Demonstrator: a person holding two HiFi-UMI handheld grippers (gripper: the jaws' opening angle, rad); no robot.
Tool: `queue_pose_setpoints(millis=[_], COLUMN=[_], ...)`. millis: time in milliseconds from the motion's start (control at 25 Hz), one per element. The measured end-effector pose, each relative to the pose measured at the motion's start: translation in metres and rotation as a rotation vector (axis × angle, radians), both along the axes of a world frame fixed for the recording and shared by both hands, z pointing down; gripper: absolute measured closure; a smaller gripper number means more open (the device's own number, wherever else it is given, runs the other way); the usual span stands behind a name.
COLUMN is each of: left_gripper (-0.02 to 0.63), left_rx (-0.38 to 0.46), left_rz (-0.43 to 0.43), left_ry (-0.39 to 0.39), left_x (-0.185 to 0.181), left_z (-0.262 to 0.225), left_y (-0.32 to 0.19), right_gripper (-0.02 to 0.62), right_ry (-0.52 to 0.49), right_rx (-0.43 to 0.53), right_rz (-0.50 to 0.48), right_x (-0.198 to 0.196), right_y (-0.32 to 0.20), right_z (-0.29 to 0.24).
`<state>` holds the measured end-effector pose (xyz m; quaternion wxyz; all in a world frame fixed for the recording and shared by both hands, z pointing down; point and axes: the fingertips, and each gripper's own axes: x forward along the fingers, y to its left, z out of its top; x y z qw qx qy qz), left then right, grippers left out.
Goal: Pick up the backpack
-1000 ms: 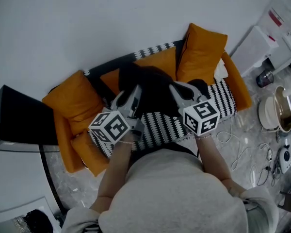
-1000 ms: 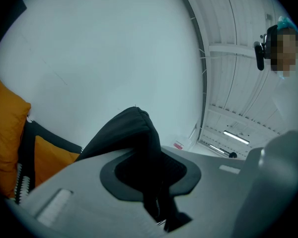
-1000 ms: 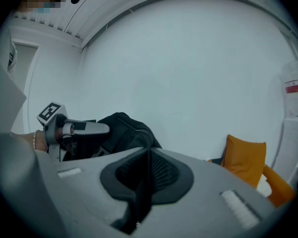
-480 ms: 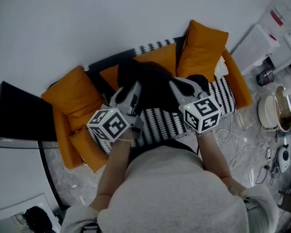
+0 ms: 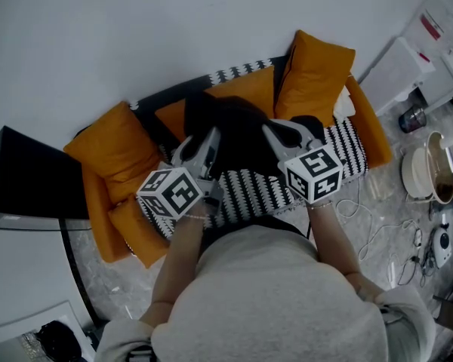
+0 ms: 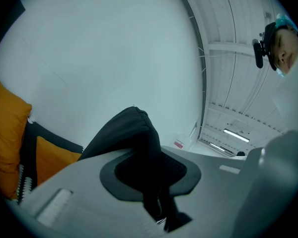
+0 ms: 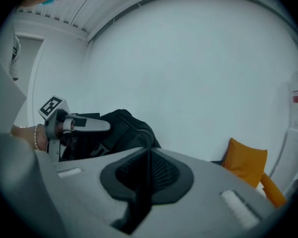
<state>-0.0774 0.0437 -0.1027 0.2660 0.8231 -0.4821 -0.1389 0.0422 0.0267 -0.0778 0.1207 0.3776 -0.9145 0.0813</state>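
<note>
On the left end of the sofa [image 5: 257, 193] sits a fat orange cushion [image 5: 112, 153]. Next to it come the left tongs [image 5: 210, 140]. They are almost closed, and they pinch a thick fold of black cloth from the backpack [image 5: 238, 138].

The backpack is in the middle, over the striped seat and in front of the sofa's back. I cannot tell if its bottom touches the seat.

The right tongs [image 5: 276, 136] are on the other side of the bag. They are closed nearly all the way on a thin black bit of it, maybe a strap. Past them another orange cushion [image 5: 317, 74] leans on the right end of the sofa. White cables [image 5: 377, 236] lie on the floor to the right.

What could go wrong? I think the right tongs hold only a thin bit, so it could slide out when the bag gets heavy. Then the bag would swing to the left side and might pull free there too, and drop on the sofa. If one hand goes up faster, the bag could tip. A step to the right could catch a foot on the cables.
</note>
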Motion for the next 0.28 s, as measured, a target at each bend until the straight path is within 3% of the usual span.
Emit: queue_pose_setpoints(millis=[280], left_gripper=[0.532], left_rx=[-0.006], left_rz=[-0.005], left_ry=[-0.02], left_x=[-0.0039], left_z=[-0.0001], left_y=[0.0052], right_gripper=[0.575], right_ry=[0.01], right_rx=[-0.001], right_rz=[-0.011], right_x=[-0.0059], right_y=[0.0033], right_z=[0.0008])
